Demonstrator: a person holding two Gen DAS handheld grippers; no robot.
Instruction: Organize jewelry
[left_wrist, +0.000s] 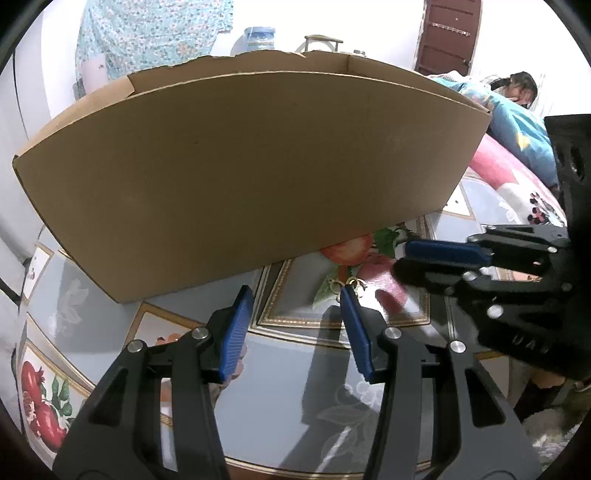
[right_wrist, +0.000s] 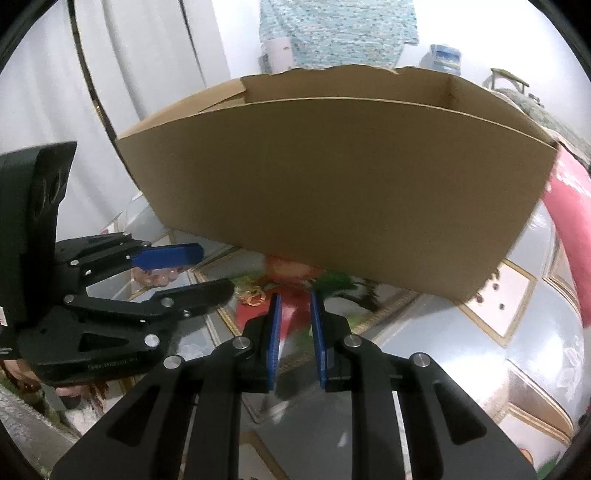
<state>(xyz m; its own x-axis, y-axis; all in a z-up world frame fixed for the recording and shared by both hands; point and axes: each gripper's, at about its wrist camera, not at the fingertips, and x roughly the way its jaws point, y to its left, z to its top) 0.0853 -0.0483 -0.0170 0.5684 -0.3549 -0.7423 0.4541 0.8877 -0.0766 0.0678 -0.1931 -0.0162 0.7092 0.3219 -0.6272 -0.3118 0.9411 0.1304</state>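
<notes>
Small gold jewelry pieces (left_wrist: 349, 283) lie on the fruit-print tablecloth (left_wrist: 295, 373) just in front of a large open cardboard box (left_wrist: 240, 166). My left gripper (left_wrist: 295, 295) is open and empty, its right pad tip right beside the gold pieces. My right gripper (left_wrist: 402, 258) comes in from the right, a little past them. In the right wrist view the gold pieces (right_wrist: 253, 295) sit just left of my right gripper (right_wrist: 295, 295), whose jaws stand narrowly apart with nothing between them. There the left gripper (right_wrist: 216, 271) reaches in from the left. The box (right_wrist: 332, 184) hides its own inside.
The box fills most of the far side of the table (right_wrist: 480, 350). A pink cushion (left_wrist: 491, 162) and a person under a blue blanket (left_wrist: 517, 122) lie beyond the table's right side. A patterned cloth (left_wrist: 147, 33) and a brown door (left_wrist: 447, 37) are behind.
</notes>
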